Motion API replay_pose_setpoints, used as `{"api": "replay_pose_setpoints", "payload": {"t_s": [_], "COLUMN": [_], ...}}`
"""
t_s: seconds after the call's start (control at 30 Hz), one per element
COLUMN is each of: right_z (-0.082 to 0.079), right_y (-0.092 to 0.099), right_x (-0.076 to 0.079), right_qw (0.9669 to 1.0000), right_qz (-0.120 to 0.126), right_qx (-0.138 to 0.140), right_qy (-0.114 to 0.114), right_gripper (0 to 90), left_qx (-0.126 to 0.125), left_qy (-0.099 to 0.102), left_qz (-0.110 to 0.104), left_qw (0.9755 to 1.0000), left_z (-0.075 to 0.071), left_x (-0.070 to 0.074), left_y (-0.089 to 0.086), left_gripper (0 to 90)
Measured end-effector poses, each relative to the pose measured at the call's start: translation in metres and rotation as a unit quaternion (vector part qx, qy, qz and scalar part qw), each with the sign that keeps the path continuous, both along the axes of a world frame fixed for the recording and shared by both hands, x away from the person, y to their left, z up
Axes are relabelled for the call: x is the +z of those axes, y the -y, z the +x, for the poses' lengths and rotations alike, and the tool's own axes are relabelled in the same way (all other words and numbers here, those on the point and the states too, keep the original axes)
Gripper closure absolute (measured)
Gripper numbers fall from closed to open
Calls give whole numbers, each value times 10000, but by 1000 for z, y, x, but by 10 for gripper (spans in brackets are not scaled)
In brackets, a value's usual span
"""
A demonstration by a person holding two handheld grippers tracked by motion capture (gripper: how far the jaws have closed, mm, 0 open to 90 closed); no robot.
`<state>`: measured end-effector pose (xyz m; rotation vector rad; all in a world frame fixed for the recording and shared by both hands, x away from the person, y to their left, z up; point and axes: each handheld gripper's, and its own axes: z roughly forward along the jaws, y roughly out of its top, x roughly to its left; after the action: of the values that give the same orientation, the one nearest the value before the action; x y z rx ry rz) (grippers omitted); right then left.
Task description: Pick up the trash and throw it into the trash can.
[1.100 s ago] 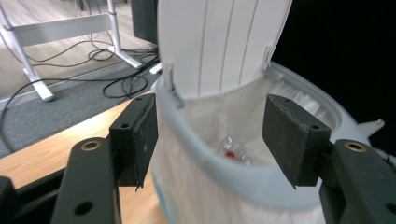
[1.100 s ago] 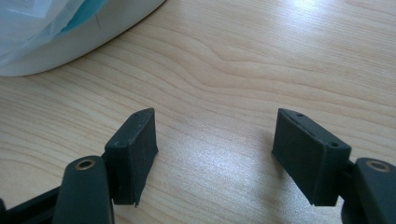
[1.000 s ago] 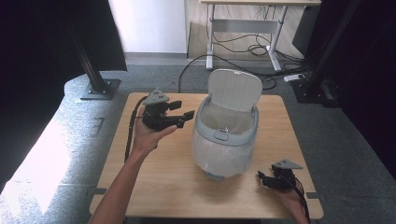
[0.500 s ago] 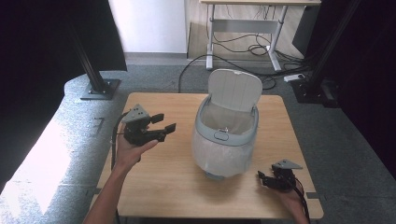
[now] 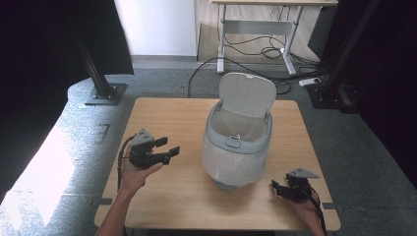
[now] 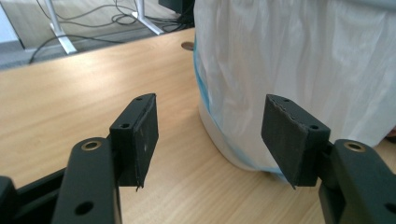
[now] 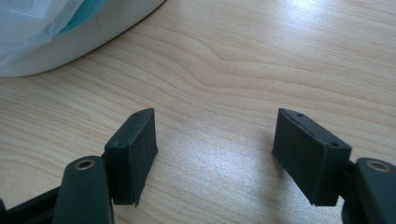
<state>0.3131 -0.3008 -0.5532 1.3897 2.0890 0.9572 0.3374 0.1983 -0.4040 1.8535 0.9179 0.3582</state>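
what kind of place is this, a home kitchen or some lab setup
Most likely a lab or recording workspace, not a home. A bare wooden table stands on grey carpet between black metal stands, with a height-adjustable desk and loose cables behind. Only a lidded bin sits on it.

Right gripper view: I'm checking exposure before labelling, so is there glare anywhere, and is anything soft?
Right gripper view: a bright sheen on the table at top right; the right claw is sharp. High view: a blown-out light patch on the floor at left; dark sides.
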Motion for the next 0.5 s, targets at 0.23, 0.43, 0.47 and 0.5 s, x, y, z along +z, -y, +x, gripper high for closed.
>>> {"api": "replay_pose_setpoints", "payload": {"t_s": [0.23, 0.43, 0.47, 0.5], "right_z": [0, 1, 1, 0], "right_y": [0, 5, 6, 7], "right_x": [0, 10, 13, 16], "right_qw": [10000, 9993, 9993, 9991], "right_qz": [-5, 303, 331, 379], "right_qx": [-22, -208, -177, -137], "right_qy": [2, 45, 81, 104], "right_gripper": [293, 317, 315, 313], "left_qx": [64, 89, 90, 82], "left_qy": [-82, -139, -144, -151], "left_qz": [24, 112, 112, 119], "left_qw": [9999, 9998, 9998, 9998], "left_z": [-2, -1, -1, 0], "left_x": [-21, -33, -34, -35], "left_y": [-2, -3, -3, -3], "left_gripper": [366, 367, 366, 365]}}
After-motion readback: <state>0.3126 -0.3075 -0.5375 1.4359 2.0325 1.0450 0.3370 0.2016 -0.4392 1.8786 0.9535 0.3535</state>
